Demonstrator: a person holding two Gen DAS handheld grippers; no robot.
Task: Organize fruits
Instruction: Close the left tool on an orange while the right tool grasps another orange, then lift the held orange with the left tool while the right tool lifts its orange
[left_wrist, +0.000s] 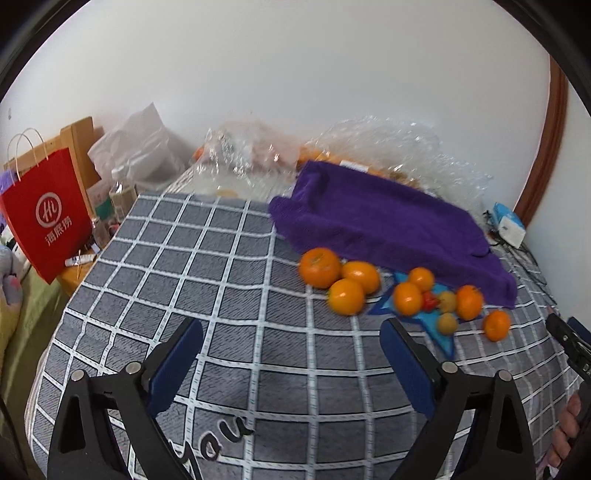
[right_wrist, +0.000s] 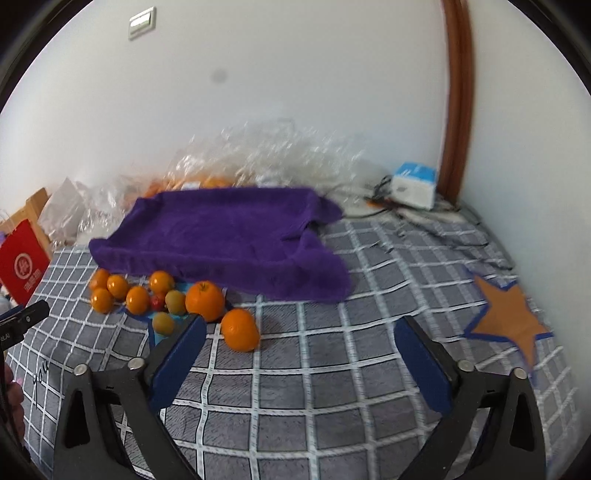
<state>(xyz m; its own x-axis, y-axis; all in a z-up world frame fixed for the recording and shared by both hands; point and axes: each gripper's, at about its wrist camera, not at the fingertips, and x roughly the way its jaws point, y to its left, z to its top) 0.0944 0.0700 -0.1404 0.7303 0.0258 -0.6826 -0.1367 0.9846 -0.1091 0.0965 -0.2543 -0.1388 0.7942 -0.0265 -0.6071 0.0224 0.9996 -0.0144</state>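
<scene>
Checked bedspread (left_wrist: 229, 258) held loose oranges (left_wrist: 319, 266); left gripper (left_wrist: 291, 363) and right gripper (right_wrist: 301, 360) gaped empty; nudged fruit might roll away

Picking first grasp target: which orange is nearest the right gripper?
The lone orange just beyond the right gripper's left finger, off the blue star; the other oranges cluster farther left.

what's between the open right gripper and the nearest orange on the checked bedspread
Only bare grey checked bedspread lies between the right gripper and the nearest orange, in the right wrist view. Its left blue finger pad stands close beside that orange.
</scene>
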